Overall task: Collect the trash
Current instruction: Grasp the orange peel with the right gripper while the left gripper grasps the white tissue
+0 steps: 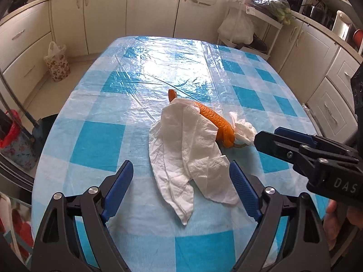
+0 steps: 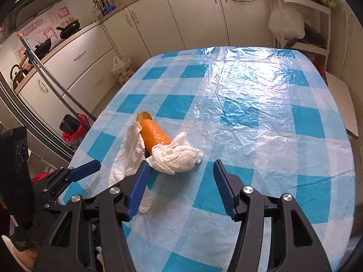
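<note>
Table (image 1: 95, 140): blue-and-white checked cloth under a clear plastic film, glossy and creased, strong glare at upper centre of frame.
Paper towel (image 1: 181, 158): white, matt, soft, crinkled, embossed texture.
Crumpled tissue (image 2: 175, 156): white, matt, tightly wrinkled.
Orange peel (image 2: 155, 136): pitted, slightly shiny skin.
Left gripper (image 1: 181, 176): matt black plastic arms, ribbed blue pads (image 1: 121, 181), bright metal screw heads.
Right gripper (image 2: 181, 188): same finish.
Cabinets (image 1: 154, 4): smooth cream fronts, metal handles.
</note>
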The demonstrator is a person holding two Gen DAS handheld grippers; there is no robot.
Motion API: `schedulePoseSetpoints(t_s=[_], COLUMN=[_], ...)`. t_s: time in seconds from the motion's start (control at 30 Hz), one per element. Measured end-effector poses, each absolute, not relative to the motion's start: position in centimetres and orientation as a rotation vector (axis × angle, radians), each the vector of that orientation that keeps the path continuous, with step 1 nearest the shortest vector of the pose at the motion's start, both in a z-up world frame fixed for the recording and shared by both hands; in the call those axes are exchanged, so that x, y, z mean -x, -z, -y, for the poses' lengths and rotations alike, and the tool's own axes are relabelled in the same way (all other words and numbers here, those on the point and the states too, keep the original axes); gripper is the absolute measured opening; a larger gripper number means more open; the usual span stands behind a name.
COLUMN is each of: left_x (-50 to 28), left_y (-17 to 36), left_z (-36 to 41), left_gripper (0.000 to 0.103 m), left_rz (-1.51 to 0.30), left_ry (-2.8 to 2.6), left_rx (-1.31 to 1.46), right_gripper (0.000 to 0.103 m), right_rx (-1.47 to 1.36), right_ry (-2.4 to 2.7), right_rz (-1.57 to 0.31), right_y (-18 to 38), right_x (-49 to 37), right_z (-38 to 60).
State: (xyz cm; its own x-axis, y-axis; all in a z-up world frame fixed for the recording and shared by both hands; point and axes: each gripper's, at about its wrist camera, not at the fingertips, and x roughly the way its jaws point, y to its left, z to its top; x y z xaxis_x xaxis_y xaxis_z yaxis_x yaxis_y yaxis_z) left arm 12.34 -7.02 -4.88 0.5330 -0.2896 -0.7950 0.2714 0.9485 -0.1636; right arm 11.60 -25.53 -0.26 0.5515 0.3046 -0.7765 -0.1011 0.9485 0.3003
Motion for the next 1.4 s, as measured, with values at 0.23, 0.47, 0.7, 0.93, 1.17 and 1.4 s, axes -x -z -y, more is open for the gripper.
schedulePoseSetpoints(t_s=[0.23,0.47,0.7,0.93,1.17,1.4], left_x=[-13.8,-13.2,-13.2,-14.2,-14.3,-11.5], left_y=[5.0,5.3,4.3,5.2,4.7,3.7], left_z=[3.3,-0.4,2.0,5.9,3.4,-1.5], left_gripper=[0.017,0.010,0.075,0.076,0.008,0.007], left_rz=[-0.968,-0.968,-0.930,-0.918,-0.938,-0.910], left_ry=[0.331,0.348,0.342,0.330,0.374,0.353], left_rx=[0.112,0.135,0.086,-0.055,0.035,0.104], right_gripper=[0.048,0.049,0.055,0.043,0.028,0.022], right_rx=[-0.237,-0.253,-0.155,-0.028,0.036,-0.334], right_ry=[-0.255,-0.251,-0.315,-0.347,-0.384,-0.502], right_rz=[-0.992,-0.966,-0.961,-1.033,-1.070,-1.007], right_y=[0.3,-0.5,-0.2,1.1,1.7,0.5], right_x=[-13.0,-13.4,-16.1,-17.6,-18.0,-17.9], right_z=[25.5,25.6,22.4,19.9,18.3,21.2])
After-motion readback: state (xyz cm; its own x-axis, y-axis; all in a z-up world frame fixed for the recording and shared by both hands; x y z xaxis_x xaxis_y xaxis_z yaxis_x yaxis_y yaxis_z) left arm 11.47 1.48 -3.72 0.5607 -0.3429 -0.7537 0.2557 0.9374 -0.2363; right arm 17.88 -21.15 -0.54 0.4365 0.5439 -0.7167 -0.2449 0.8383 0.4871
